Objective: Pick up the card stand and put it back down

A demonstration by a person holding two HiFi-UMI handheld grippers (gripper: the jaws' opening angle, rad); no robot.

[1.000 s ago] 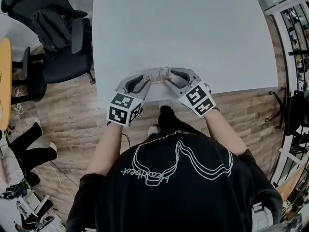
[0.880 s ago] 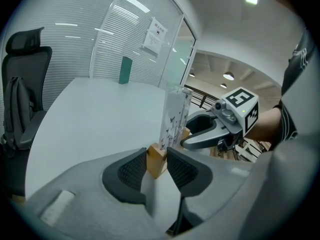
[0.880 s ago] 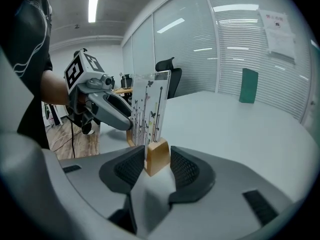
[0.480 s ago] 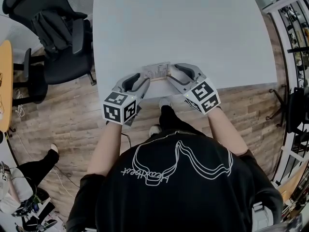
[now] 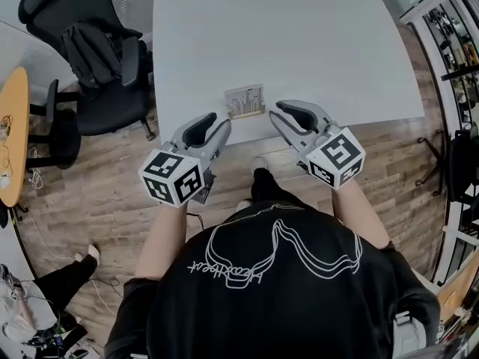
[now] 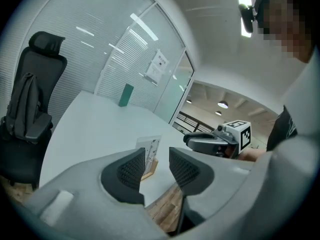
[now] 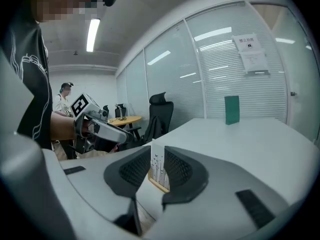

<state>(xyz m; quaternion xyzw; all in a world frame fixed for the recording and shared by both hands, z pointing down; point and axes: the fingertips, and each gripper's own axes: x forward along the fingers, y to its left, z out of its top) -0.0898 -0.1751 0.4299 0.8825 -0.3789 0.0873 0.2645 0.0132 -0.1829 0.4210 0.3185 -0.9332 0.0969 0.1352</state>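
At the near edge of the white table, just above the middle of the head view, the card stand now stands alone. A second ago both of your grippers were closed in on it from either side, right at that edge. Now they have drawn back toward you, clear of it, and look larger in the frame, which suggests they have also lifted.

Your left gripper sits lower left of the stand with its jaws spread wide and nothing between the pads. Its own view shows the stand beyond the gap, resting on the table and not touched. Your right gripper sits lower right of the stand. Its jaws have just been closing and stand at a narrower gap, but they grip nothing. The stand only shows through the gap, well beyond the pads.

For the task, this reads as the put-down done: the stand is upright on the table, released by both sides, close to where it stood before. You appear to be finished, or nearly so.

As for holders, the only one here is the stand's own wooden base. One printed card stands upright in its slot.
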